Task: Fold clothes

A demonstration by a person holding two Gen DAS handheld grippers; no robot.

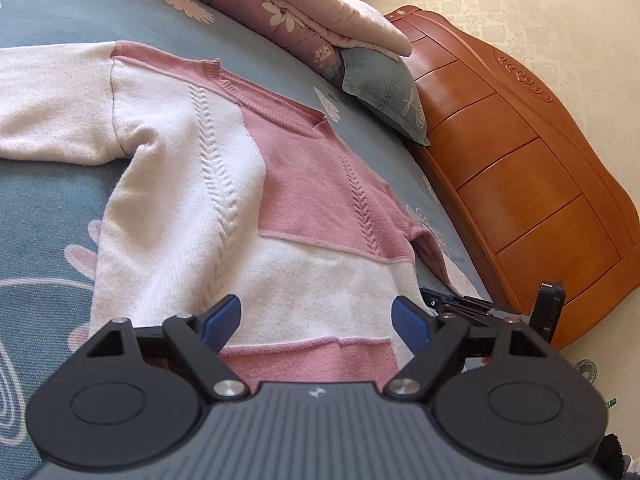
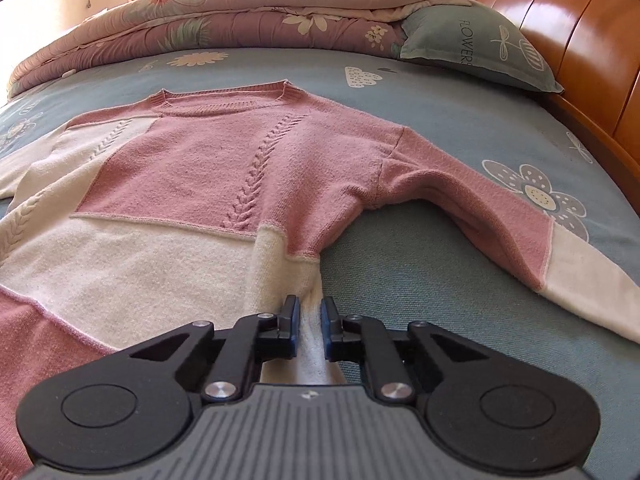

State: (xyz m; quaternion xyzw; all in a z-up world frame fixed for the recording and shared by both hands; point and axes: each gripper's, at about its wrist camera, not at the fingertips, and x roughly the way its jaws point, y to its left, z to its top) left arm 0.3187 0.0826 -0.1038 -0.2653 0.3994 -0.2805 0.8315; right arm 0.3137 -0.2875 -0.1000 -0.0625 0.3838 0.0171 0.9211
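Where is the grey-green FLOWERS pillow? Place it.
In the right wrist view the FLOWERS pillow lies at the upper right, against the wooden headboard, beside the folded floral quilt, beyond the pink-and-white sweater.

You have 1 sweater [image 2: 208, 168] spread flat and face up on the bed, neckline toward the top of the right wrist frame. It is knit in pink and cream blocks with 2 cable ribs running down the front. Its pink sleeve with a cream cuff reaches toward the lower right of that frame; its cream sleeve runs off the left edge. Near bottom centre, its cream side edge is bunched into a raised ridge.
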